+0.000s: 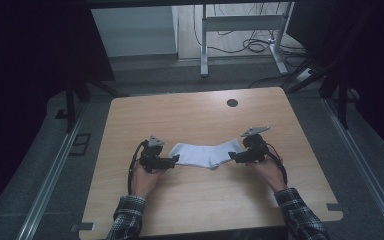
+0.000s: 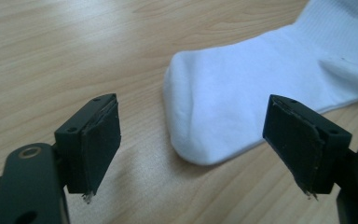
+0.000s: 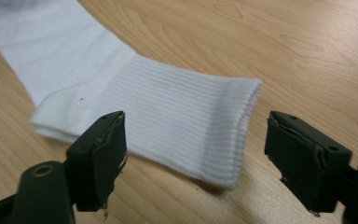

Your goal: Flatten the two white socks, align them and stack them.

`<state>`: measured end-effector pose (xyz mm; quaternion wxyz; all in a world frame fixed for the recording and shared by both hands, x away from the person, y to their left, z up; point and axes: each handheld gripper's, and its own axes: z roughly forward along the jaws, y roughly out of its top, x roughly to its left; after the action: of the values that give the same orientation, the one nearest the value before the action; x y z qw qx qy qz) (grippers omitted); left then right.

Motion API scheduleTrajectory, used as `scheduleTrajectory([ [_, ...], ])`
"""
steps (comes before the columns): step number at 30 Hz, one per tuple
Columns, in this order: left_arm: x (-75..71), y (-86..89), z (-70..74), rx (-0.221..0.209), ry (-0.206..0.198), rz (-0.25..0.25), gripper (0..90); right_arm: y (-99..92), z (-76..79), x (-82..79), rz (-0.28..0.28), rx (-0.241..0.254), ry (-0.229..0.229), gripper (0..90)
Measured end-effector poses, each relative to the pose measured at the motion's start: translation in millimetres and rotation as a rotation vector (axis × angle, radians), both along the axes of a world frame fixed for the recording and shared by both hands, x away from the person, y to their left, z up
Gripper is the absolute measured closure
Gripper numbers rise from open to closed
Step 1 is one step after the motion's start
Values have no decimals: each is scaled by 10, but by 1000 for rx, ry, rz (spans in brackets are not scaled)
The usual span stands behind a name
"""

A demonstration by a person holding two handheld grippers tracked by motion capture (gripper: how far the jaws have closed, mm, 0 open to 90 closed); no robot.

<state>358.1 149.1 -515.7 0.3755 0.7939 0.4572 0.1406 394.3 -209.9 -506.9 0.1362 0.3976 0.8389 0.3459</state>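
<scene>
A white sock (image 1: 206, 153) lies flat on the wooden table (image 1: 190, 115), stretched left to right between the two grippers. My left gripper (image 1: 176, 160) sits at the sock's rounded toe end. In the left gripper view its jaws stand wide apart (image 2: 198, 140), the toe of the sock (image 2: 261, 88) lies just ahead of them, and the pads touch nothing. My right gripper (image 1: 231, 156) sits at the ribbed cuff end. In the right gripper view the jaws (image 3: 196, 158) are spread on either side of the sock's cuff (image 3: 233, 126) without pressing on it.
A dark round hole (image 1: 232, 103) marks the table's far side. Beyond the table stands a metal desk frame (image 1: 240, 30) with cables on the floor. Plaid sleeves (image 1: 128, 215) come in from the near edge. Bare wood surrounds the sock.
</scene>
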Motion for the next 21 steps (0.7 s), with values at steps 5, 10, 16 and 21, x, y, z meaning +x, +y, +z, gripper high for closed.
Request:
scheduleTrajectory([
  [5,-67,31,23,5,-4,-11,147,-18,19,-43,7,-11,-7,154],
  [10,-131,65,42,-4,-2,-16,138,-45,36,-91,13,-16,-9,130],
  [16,-225,89,84,11,-9,-28,130,-80,70,-171,26,-19,-19,115],
  [21,-299,100,124,18,-18,-42,129,-105,112,-239,36,-26,-26,105],
])
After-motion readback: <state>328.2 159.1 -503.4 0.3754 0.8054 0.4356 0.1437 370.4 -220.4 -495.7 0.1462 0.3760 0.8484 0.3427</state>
